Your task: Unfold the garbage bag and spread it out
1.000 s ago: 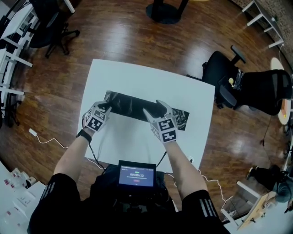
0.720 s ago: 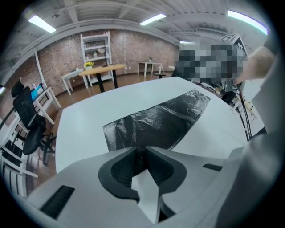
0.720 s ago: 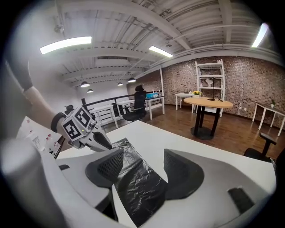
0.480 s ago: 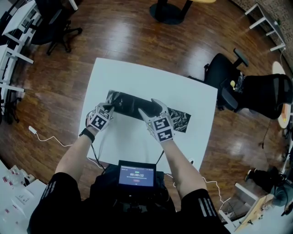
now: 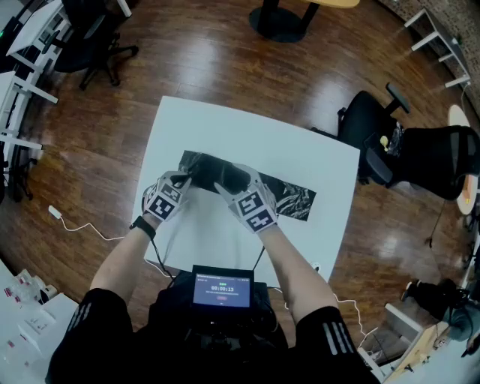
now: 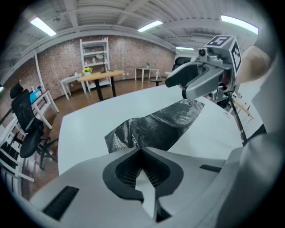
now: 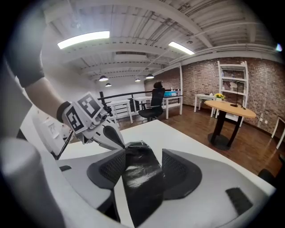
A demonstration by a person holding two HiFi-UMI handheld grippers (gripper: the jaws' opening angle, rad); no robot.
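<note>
A black garbage bag [image 5: 289, 196] lies as a folded strip across the white table [image 5: 225, 127]. My left gripper [image 5: 182, 178] is at its left end, shut on the bag's edge [image 6: 133, 136], which lifts slightly toward the closed jaw tips [image 6: 141, 149]. My right gripper [image 5: 234, 178] is just to the right of it, over the strip. In the right gripper view the bag [image 7: 140, 182] runs between the spread pads of my right gripper [image 7: 142, 153]. Its jaws have just been closing and stand open round the bag. The left gripper [image 7: 116, 139] shows there at the bag's far end.
Black office chairs stand on the wood floor to the right [image 5: 405, 146] and upper left [image 5: 90, 37]. A small screen [image 5: 222, 289] sits at the person's chest near the table's front edge. A round table base [image 5: 281, 19] is beyond the table.
My right gripper has slid left along the bag, close to the left one. My left gripper's jaws have shut at the bag's left end and it has stayed in place.
</note>
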